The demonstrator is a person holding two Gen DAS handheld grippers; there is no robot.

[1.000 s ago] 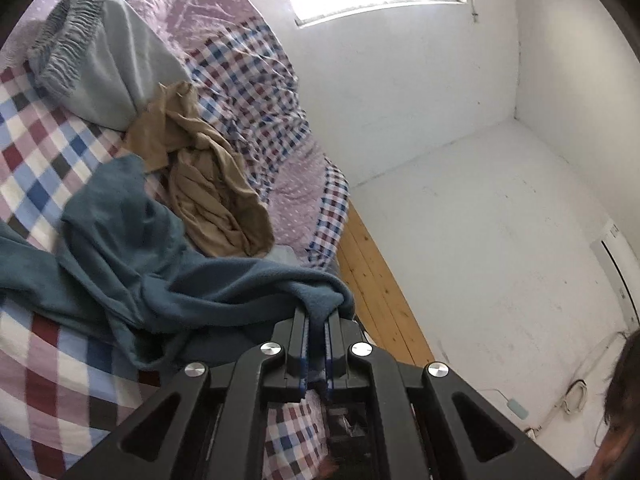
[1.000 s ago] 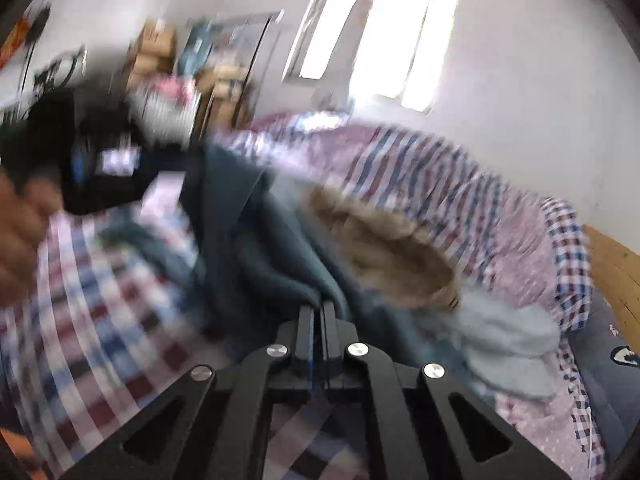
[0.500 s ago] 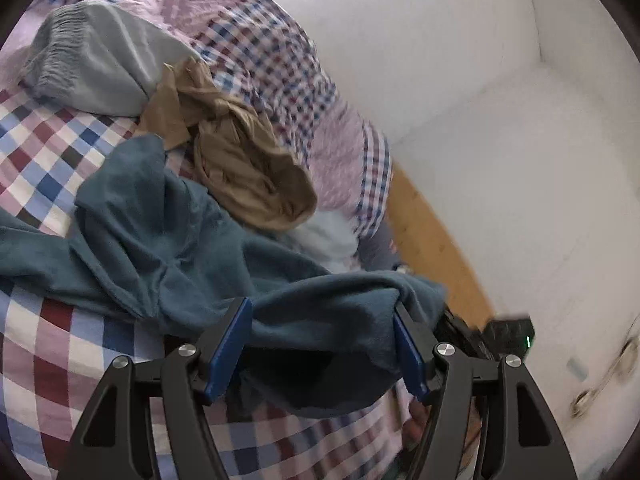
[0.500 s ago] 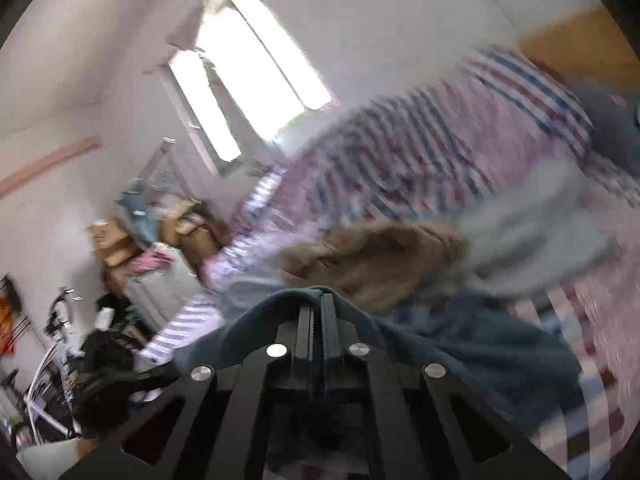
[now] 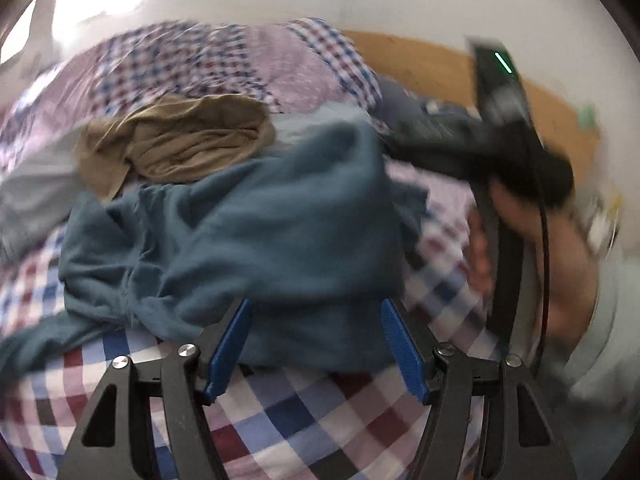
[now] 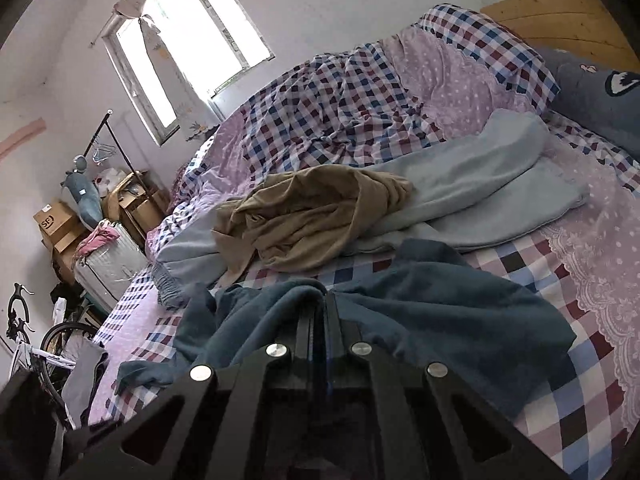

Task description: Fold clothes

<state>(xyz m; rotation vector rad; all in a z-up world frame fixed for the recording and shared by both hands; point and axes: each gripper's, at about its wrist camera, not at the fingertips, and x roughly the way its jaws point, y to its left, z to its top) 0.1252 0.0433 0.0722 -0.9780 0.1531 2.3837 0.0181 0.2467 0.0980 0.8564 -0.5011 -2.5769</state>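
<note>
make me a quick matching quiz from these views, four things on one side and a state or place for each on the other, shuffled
Things:
1. left gripper
2. right gripper
3. tan garment
4. light grey garment

States or places:
A. lies partly under the tan garment
B. shut on the teal garment
C. open
D. crumpled on top of the light grey garment

Pairs: 1-C, 2-B, 3-D, 4-A
</note>
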